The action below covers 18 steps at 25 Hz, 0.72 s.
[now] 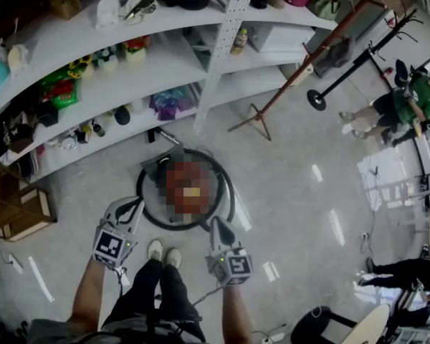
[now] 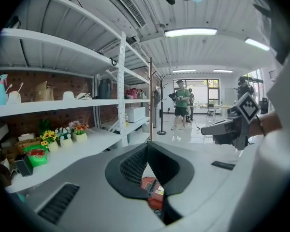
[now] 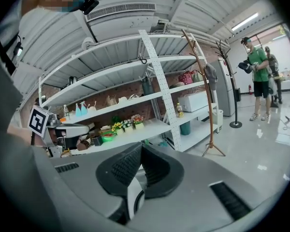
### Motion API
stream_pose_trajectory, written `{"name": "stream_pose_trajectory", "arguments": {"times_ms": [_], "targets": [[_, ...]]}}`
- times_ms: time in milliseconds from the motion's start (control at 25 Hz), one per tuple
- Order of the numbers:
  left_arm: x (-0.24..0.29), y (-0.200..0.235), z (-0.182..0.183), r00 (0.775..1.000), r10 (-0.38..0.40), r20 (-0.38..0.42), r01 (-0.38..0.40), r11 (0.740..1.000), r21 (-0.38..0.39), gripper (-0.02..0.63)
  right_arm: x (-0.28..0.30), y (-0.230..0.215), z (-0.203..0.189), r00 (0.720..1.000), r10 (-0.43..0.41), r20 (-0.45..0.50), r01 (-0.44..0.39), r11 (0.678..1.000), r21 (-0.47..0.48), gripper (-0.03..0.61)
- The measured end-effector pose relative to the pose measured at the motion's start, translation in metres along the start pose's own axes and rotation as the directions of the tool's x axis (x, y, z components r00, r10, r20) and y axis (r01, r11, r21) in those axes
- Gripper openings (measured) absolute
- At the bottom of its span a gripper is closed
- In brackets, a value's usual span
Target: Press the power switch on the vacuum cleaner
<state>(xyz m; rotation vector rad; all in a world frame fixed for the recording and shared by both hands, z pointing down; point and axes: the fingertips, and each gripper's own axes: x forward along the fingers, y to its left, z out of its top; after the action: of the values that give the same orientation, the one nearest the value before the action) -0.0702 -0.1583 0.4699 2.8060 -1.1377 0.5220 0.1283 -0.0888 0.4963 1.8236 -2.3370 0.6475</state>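
Vacuum cleaner sits on the floor. My left gripper is at its 7 o'clock and my right gripper at 5 o'clock, both with fingers together and empty.

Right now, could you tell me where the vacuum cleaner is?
In the head view, the red vacuum cleaner sits on the floor inside a black hoop, ahead of the person's shoes and between the left gripper and right gripper.
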Motion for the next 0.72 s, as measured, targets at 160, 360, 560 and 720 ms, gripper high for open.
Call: {"name": "stream_pose_trajectory", "arguments": {"times_ms": [160,360,560,720], "targets": [[0.015,0.001,-0.027,0.999,-0.009,-0.037,0.009,1.0,-0.013,0.008,0.013,-0.012,-0.024,1.0,-0.006,-0.01,0.006,0.999,0.035,0.0],[0.036,0.0,-0.058,0.998,-0.025,-0.059,0.023,0.999,-0.028,0.008,0.03,-0.026,-0.055,0.999,-0.004,-0.033,0.006,0.998,0.056,0.0],[0.053,-0.002,-0.086,0.997,-0.031,-0.074,0.03,0.999,-0.025,0.008,0.045,-0.036,-0.084,0.995,-0.002,-0.101,0.008,0.998,0.056,0.0],[0.065,-0.001,-0.109,0.995,-0.033,-0.089,0.029,0.999,-0.04,0.008,0.062,-0.045,-0.108,0.993,0.01,-0.118,-0.005,0.999,0.047,0.0]]}}
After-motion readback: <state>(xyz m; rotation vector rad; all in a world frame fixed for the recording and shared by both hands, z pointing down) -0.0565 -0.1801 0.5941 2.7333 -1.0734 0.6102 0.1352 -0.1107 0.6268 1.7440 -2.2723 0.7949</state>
